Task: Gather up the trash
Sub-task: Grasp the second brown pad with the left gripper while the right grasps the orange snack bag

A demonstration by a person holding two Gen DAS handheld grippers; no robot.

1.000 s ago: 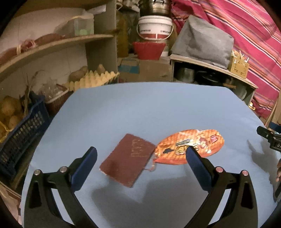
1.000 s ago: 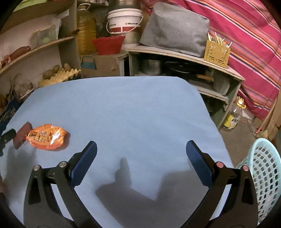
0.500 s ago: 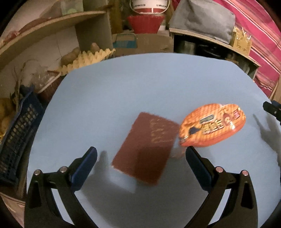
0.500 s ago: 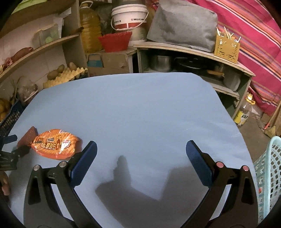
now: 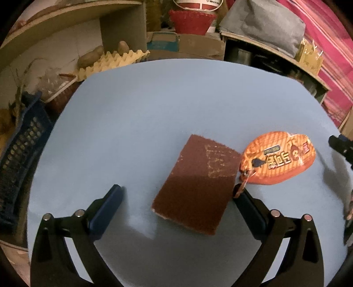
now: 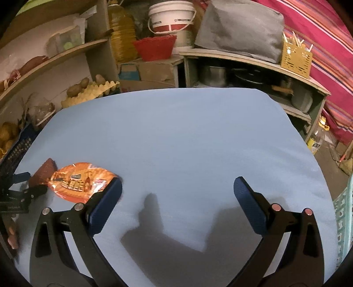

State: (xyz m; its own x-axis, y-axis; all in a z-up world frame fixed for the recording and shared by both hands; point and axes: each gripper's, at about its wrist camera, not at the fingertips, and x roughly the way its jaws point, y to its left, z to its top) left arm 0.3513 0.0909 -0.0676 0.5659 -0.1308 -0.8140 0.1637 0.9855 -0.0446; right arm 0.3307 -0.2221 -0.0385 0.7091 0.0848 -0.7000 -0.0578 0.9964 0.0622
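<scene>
We've got our left gripper point(image 5: 176, 196) hanging over the blue tabletop point(image 5: 154, 110), fingers spread wide around the brown scrub pad point(image 5: 196, 183); the orange snack wrapper point(image 5: 279, 157) lies just right of it, edges touching; our right gripper point(image 6: 177, 187) gapes wide too, holding nothing, wrapper at its left.

bench point(image 5: 154, 114): plain light blue, grey shadows
scouring pad point(image 5: 196, 181): dark red-brown, pale scuffed patch
snack packet point(image 5: 279, 157): orange, diagonal stripes, white lettering, dark label
left gripper point(image 5: 177, 198): black frame, navy pads, silver rivets
right gripper point(image 6: 177, 191): same, black and navy
curtain point(image 6: 320, 28): magenta-red, multicolour stripes
bucket point(image 6: 171, 16): white, red band
bowl point(image 6: 154, 47): red
laundry basket point(image 6: 345, 218): pale turquoise lattice
egg tray point(image 5: 114, 61): yellow
</scene>
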